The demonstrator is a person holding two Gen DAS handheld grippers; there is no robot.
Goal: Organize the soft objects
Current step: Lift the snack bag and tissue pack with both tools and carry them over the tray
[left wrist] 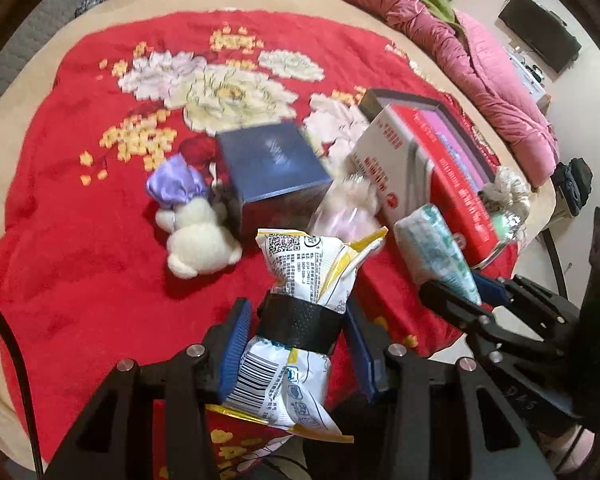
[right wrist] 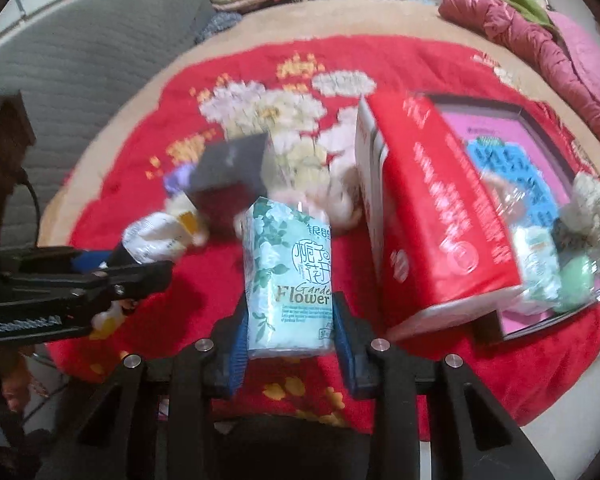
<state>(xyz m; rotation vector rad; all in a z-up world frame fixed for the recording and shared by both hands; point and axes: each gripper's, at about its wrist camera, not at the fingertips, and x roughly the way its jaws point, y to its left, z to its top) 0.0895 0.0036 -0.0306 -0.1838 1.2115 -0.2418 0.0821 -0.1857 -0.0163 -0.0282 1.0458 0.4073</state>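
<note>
Crinkled white-and-yellow snack packet [left wrist: 300, 320] is pinched by left gripper [left wrist: 298, 344]; pale-blue floral tissue pack [right wrist: 288, 276] is clamped by right gripper [right wrist: 290, 334], both raised level above red floral blanket [left wrist: 80, 240].

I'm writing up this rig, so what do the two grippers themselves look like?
Both the left gripper and the right gripper are black plastic linkages with silver pivot bolts and ribbed blue pads on the jaws. White lettering runs along the left one's side, and a black cable trails beside it.

One plush bear [left wrist: 198, 240], two boxes [left wrist: 274, 166] [right wrist: 432, 216], one tissue pack [right wrist: 288, 276], one snack bag [left wrist: 296, 320]
</note>
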